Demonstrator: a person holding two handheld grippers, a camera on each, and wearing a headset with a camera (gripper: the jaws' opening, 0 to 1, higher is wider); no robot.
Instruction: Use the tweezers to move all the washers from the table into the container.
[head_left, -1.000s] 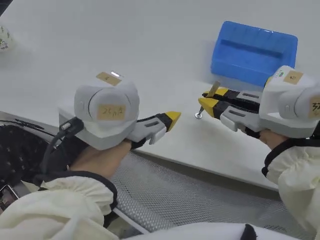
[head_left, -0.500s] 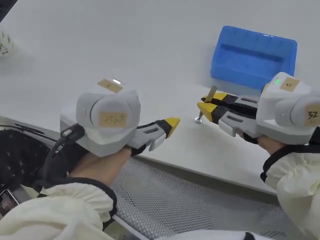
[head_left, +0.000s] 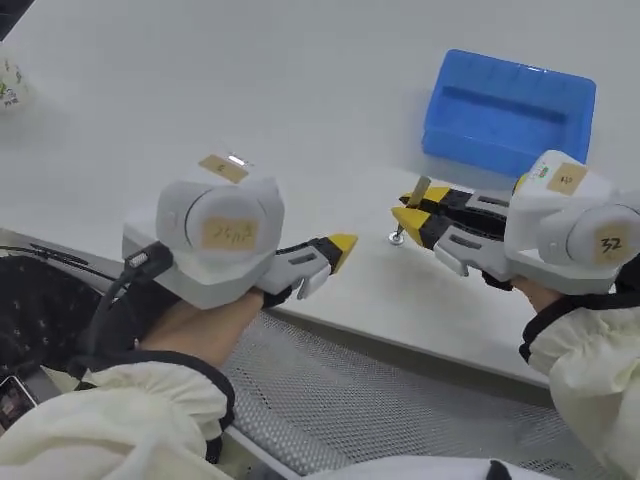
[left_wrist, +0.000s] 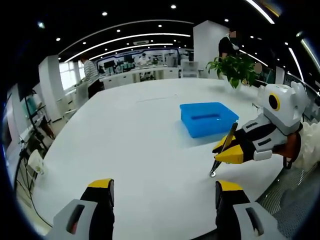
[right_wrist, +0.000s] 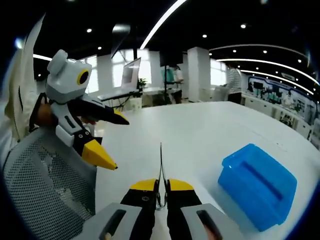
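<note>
— Where are the tweezers (head_left: 409, 212)?

— Clamped in the right hand-held gripper (head_left: 405, 205). In its own view the two jaws are shut tight on them, and the thin blades run straight ahead from between the yellow tips.

— How do they sit?

— Tilted. In the head view the blunt end pokes up above the jaws and the point goes down to the white bench (head_left: 250, 90), just ahead of the jaw tips. There is a shiny speck (head_left: 397, 239) right at the point; it is too small to tell whether it is a washer.

— And the container (head_left: 510, 105)?

— A blue tub, upright on the bench, beyond the right hand-held gripper and apart from the tweezers.

— The other side?

— The left hand-held gripper (left_wrist: 164, 185) has its jaws spread wide with nothing between them. It is over the near edge of the bench, pointing toward the tweezers' tip, near it but not touching.
</note>
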